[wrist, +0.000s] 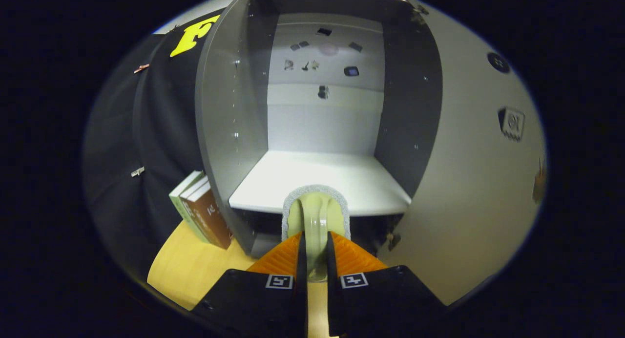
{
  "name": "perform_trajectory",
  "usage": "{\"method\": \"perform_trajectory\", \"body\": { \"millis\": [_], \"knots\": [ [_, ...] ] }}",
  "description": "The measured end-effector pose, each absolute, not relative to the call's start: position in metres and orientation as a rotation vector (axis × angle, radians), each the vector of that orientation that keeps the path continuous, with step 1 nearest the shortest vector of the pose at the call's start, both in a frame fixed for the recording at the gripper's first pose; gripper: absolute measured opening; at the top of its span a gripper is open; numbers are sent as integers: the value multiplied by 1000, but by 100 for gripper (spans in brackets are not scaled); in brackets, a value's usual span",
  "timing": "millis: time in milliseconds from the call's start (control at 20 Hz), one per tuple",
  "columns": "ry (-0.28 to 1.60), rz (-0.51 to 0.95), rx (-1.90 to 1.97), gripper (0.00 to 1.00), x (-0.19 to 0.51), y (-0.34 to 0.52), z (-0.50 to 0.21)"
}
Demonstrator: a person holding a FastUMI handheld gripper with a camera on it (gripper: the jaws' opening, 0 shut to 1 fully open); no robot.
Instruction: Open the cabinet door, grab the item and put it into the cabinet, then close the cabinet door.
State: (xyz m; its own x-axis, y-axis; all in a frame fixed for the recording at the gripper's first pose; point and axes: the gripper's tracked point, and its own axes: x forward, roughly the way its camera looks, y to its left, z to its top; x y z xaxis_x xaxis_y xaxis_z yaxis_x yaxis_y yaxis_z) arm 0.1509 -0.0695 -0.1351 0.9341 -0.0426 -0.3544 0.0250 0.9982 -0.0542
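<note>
A grey cabinet [229,133] stands open just ahead, its white shelf [322,174] bare and brightly lit. The door [468,181] is swung wide to the right of the opening. My gripper [315,252] is shut on a pale green mug by its handle [315,225]. The mug's speckled rim [293,196] hangs just in front of the shelf's front edge, level with it. The mug's body is mostly hidden behind the handle and fingers.
Books [202,211] lean against the cabinet's left outer wall on a light wooden tabletop [190,269]. Black cloth hangs behind them at the left. Small dark bits mark the cabinet's back panel [324,64]. The lower compartment under the shelf is dark.
</note>
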Motion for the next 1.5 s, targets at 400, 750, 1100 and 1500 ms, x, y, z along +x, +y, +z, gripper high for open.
{"method": "perform_trajectory", "body": {
  "millis": [400,750,1100,1500],
  "knots": [
    [357,-105,28,20,260,-89,-113],
    [397,-140,81,20,305,-101,-140],
    [316,-105,81,34,320,-93,-132],
    [214,-72,-13,37,233,-75,-70]
  ]
}}
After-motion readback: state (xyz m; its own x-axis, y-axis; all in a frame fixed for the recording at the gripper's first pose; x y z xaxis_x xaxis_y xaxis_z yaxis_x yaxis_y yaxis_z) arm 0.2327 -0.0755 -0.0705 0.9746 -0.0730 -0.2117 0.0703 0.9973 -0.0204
